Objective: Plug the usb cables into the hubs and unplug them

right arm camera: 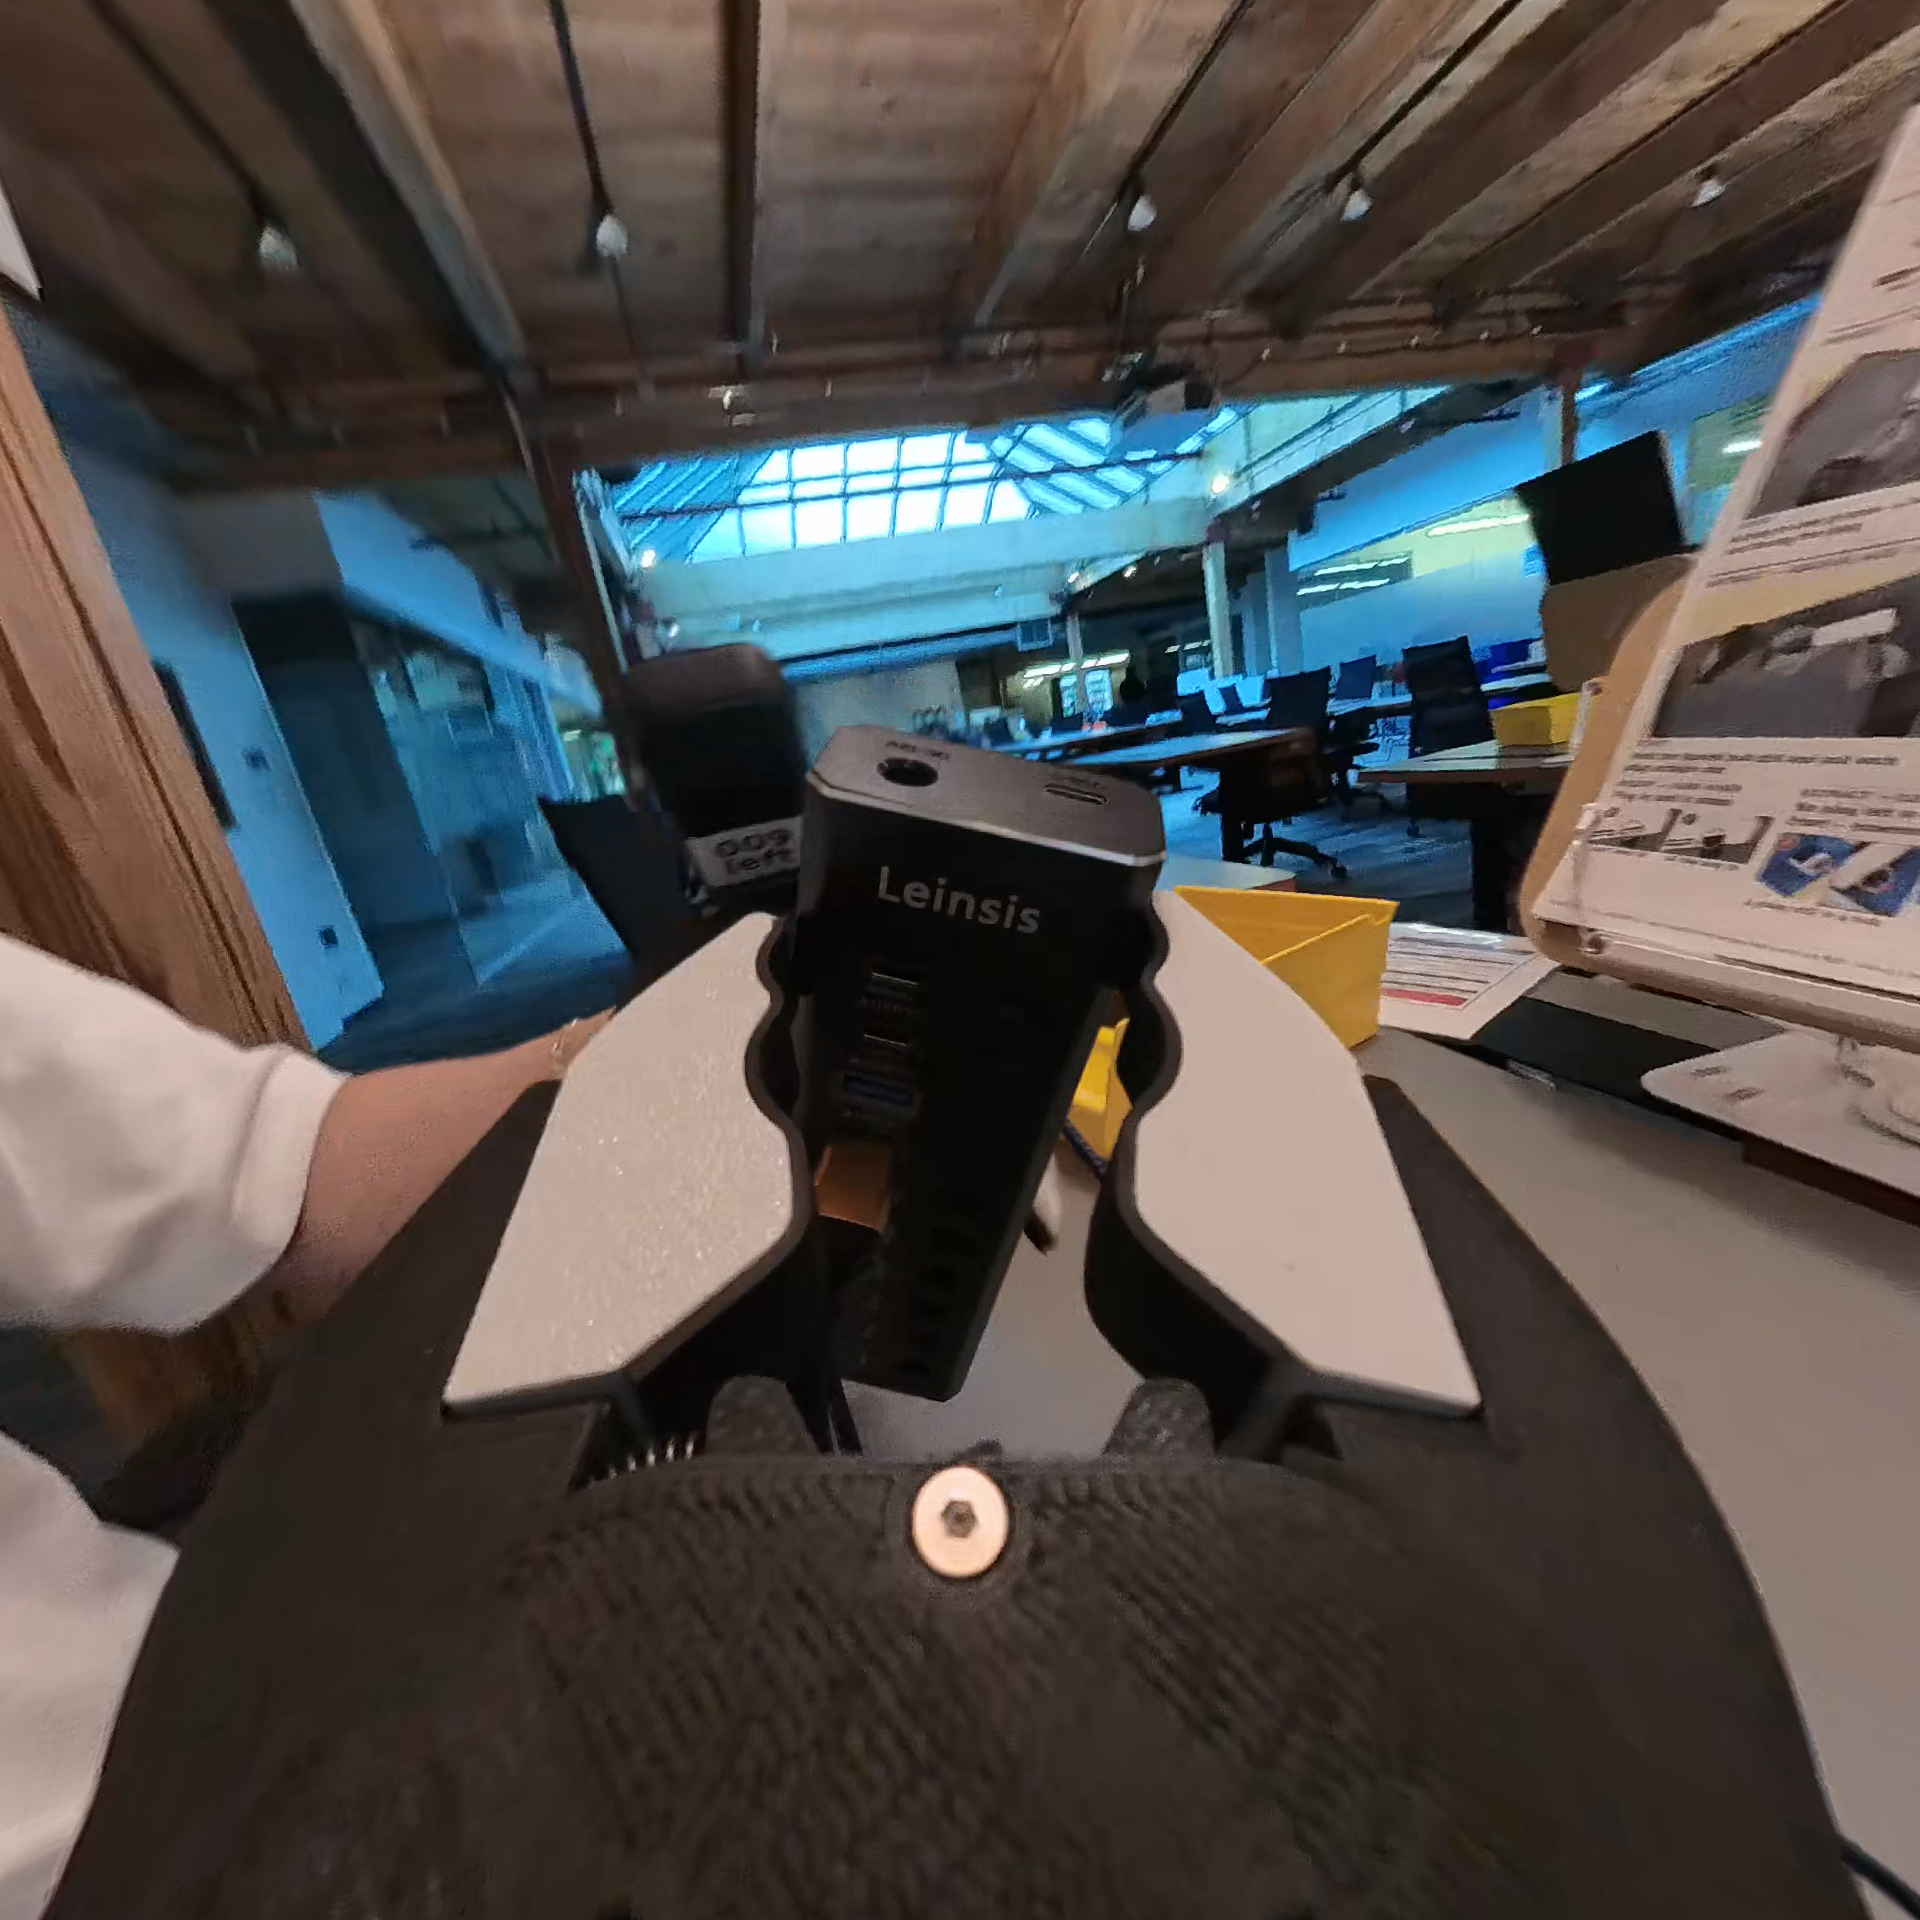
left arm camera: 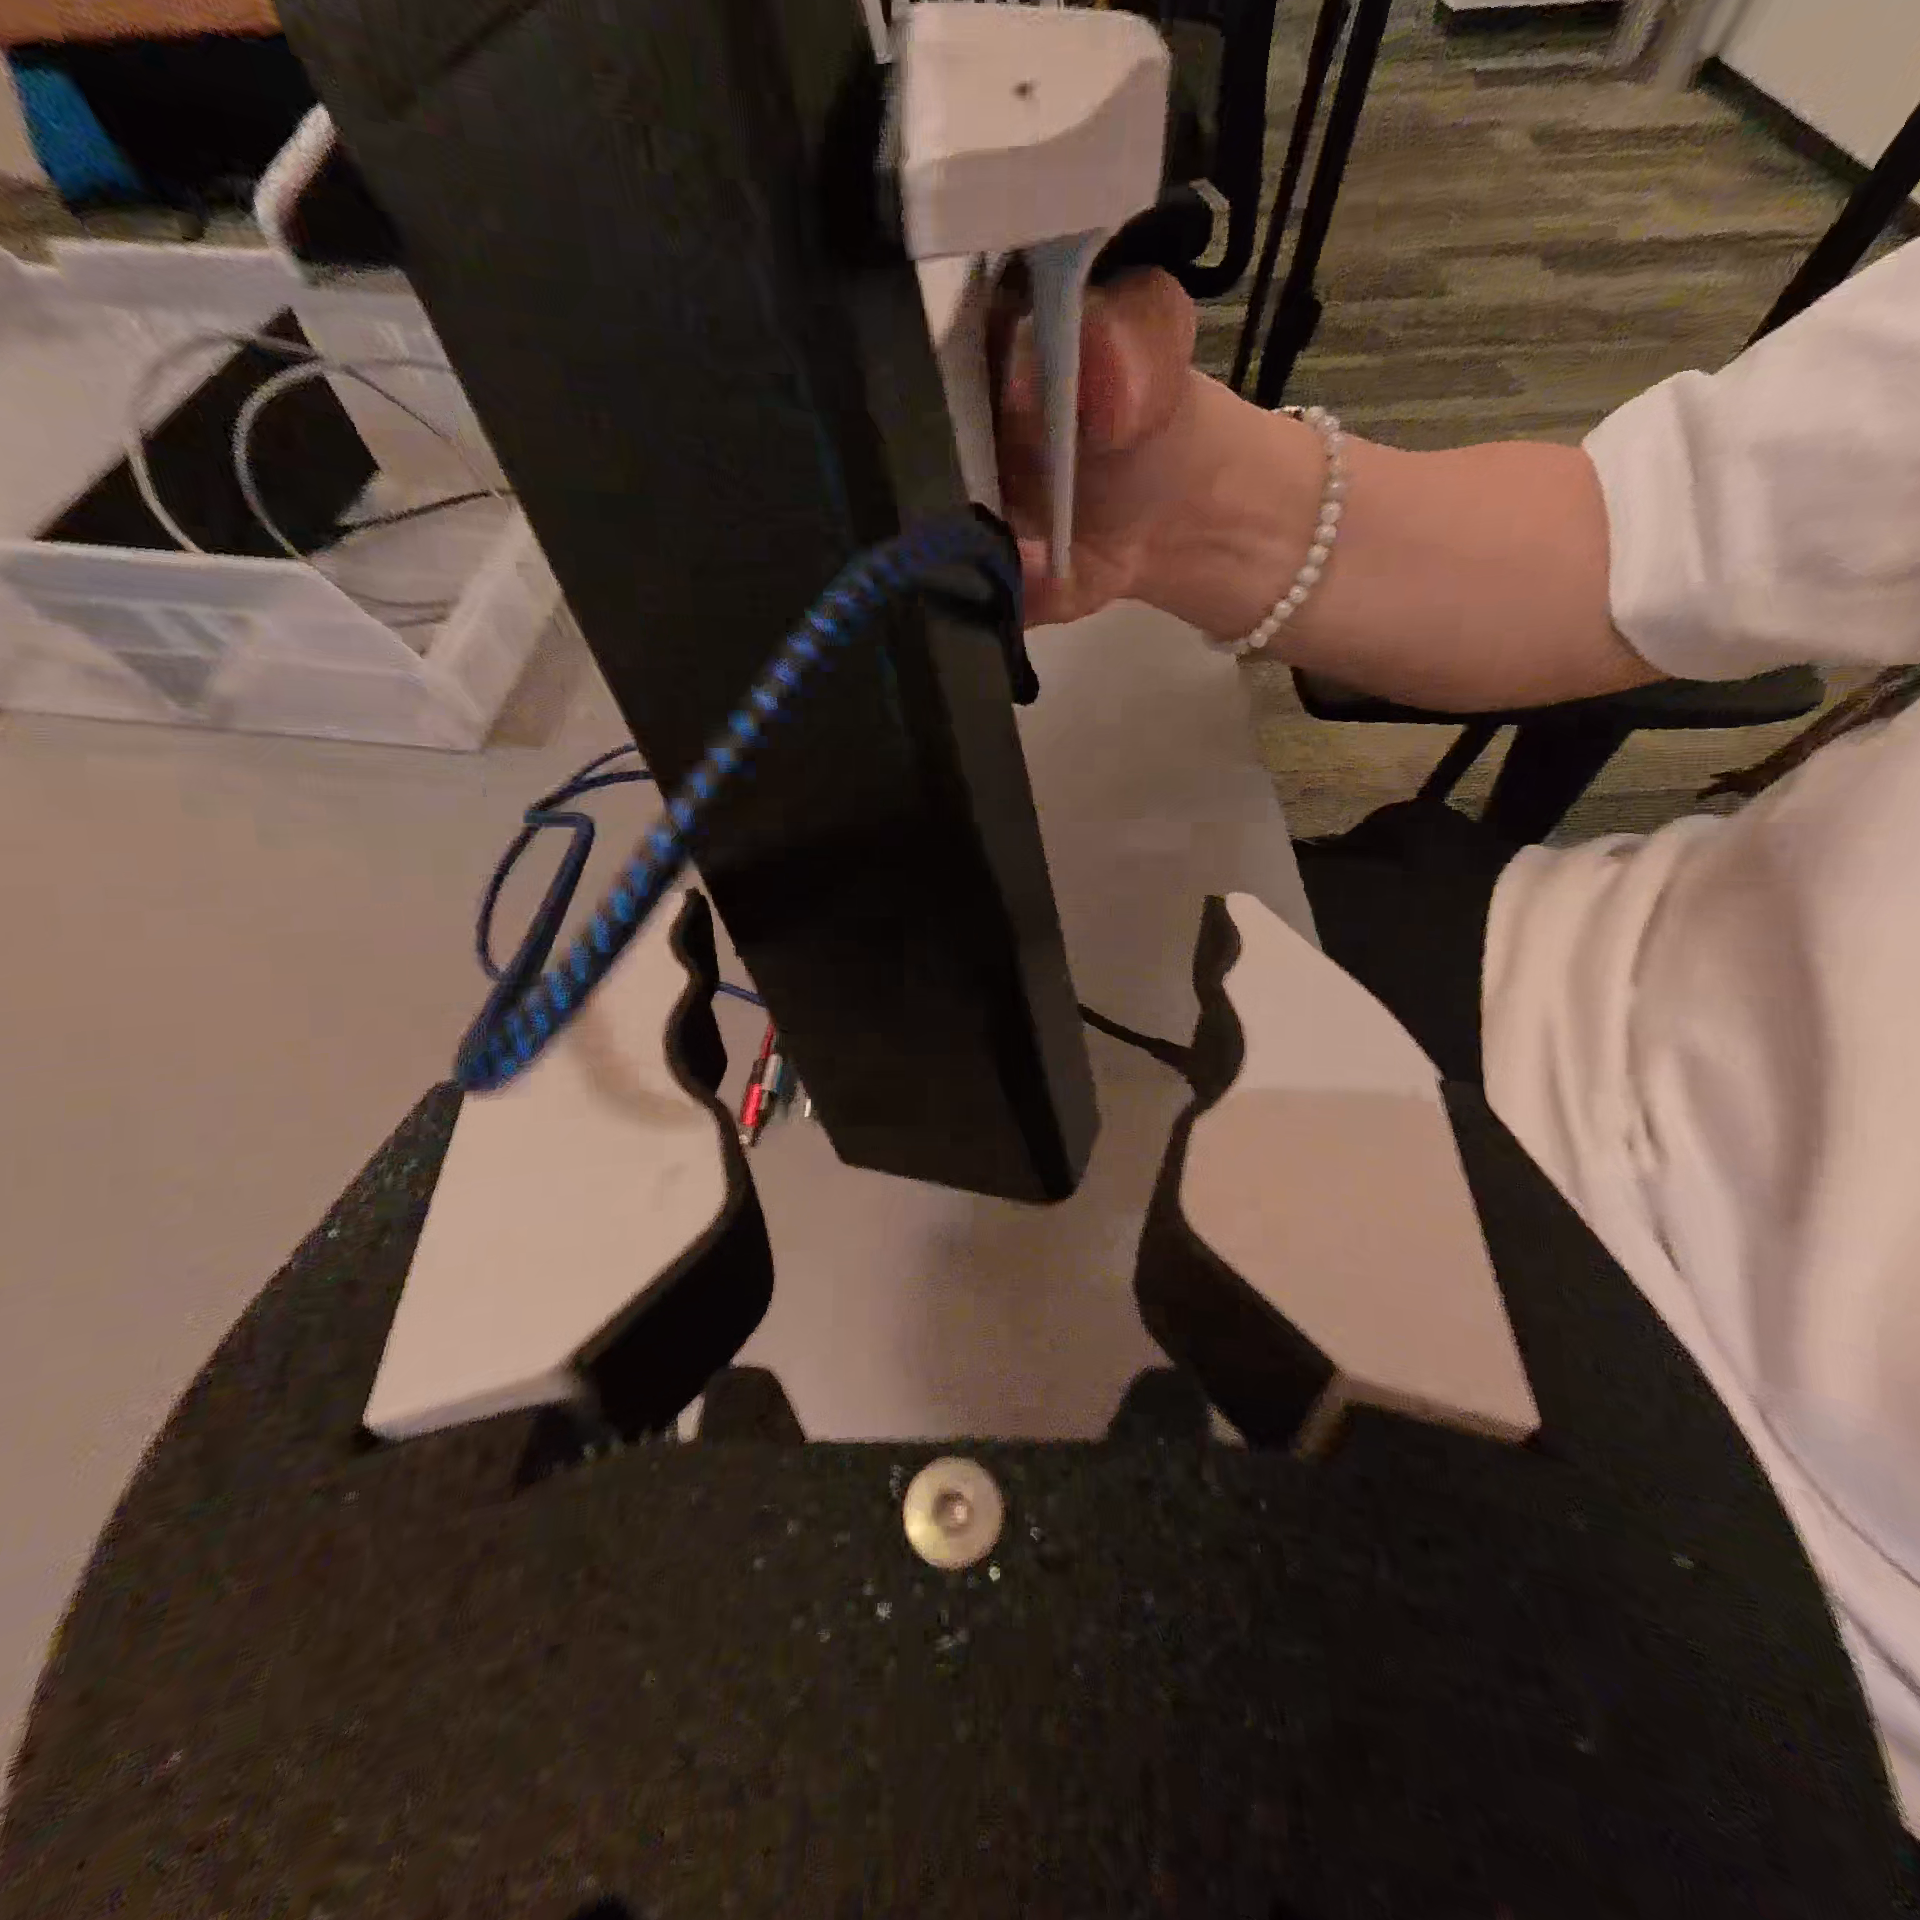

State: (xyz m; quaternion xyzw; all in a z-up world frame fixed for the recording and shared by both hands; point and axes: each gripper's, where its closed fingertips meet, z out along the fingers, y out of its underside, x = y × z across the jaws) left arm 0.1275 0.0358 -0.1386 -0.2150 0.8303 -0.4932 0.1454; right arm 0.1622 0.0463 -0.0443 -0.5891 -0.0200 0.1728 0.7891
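With hub [right arm camera: 966,1039] upright and clamped in right gripper [right arm camera: 961,1039], left gripper [left arm camera: 956,1039] spread empty just below it, cable plugs [left arm camera: 764,1091] nearer left.

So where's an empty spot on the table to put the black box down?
The white table is bare left of the blue-black braided cable, below the clear plastic bins. It is crowded around the black rectangular hub's lower end, where thin blue wire loops and red plugs bunch.
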